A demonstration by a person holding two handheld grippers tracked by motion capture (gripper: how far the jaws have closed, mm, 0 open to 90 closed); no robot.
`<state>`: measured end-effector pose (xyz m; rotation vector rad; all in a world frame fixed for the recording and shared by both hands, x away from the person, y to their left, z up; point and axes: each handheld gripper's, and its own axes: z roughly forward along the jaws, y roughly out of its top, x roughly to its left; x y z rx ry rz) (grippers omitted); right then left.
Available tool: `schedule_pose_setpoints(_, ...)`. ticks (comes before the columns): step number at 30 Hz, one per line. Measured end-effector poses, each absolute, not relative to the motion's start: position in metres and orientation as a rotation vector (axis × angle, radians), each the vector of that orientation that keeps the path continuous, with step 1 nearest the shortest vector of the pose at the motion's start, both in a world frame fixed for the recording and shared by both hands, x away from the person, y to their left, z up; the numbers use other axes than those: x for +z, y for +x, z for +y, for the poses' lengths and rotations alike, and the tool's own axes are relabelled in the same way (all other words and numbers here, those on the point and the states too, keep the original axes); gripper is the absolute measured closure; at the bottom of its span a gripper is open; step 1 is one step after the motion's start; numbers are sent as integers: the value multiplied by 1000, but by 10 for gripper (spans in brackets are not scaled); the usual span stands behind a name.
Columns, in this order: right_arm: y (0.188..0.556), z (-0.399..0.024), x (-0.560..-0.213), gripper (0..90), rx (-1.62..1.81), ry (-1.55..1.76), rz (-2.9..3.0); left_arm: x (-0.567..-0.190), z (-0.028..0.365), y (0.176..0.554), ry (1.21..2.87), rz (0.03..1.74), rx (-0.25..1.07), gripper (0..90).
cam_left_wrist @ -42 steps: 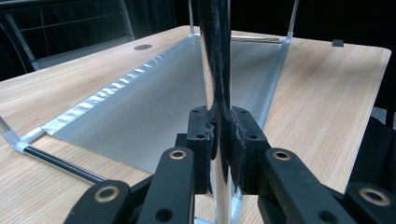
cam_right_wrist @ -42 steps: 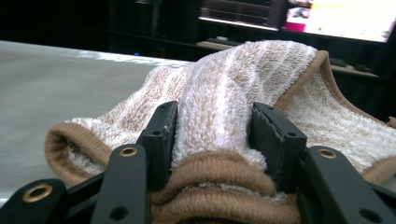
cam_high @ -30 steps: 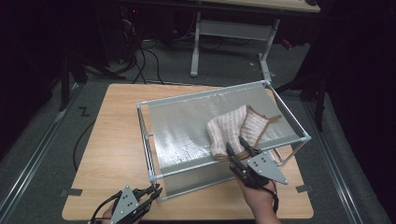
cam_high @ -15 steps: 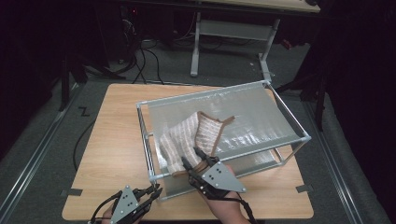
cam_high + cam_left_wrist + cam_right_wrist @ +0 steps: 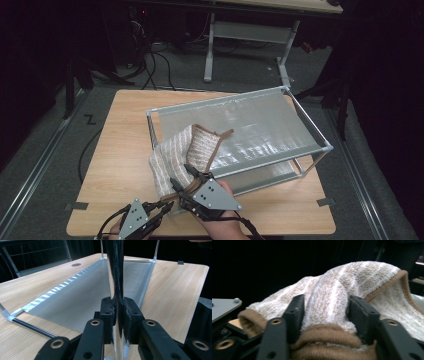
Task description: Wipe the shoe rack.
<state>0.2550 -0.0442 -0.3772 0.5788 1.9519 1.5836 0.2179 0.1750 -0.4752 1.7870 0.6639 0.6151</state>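
A beige-and-white striped towel [image 5: 180, 150] with brown trim hangs over the front left corner of a metal frame [image 5: 240, 102] lined with silver mesh. My right gripper [image 5: 180, 175] is at the towel's lower edge. In the right gripper view a fold of towel [image 5: 352, 282] still lies between the pads of the right gripper [image 5: 325, 312]. Those jaws have just been opening and stand loose around the fold. My left gripper [image 5: 162, 206] is shut on the frame's front left post [image 5: 115, 270], and the left gripper [image 5: 117, 312] has both pads pressed on that shiny rod.
The frame stands on a wooden table [image 5: 120, 130], whose front edge is close under both hands. Tape marks [image 5: 325, 202] sit near the front corners. Behind the table, cables and a white stand [image 5: 245, 30] are on the dark floor.
My right gripper has carried the towel from the frame's right side leftward to its front left corner, and its jaws now stand wider. The left gripper has not moved.
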Motion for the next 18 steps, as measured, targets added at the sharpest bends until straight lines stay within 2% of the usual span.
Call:
schedule_pose_setpoints(4,256,-49,-376,335,1580,646,1946,-475,175,218,1789,662,617,794)
schedule_pose_setpoints(8,257,-53,-376,338,1578,677,1965,-475,174,218,1793,658,616,793)
schedule_pose_setpoints(10,259,-55,-375,399,1591,683,1996,-475,174,218,1793,659,616,793)
schedule_pose_setpoints(15,256,-54,-374,617,1578,615,2024,-475,174,218,1793,658,617,793)
schedule_pose_setpoints(18,255,-53,-374,662,1573,584,2036,-475,174,217,1793,659,619,793)
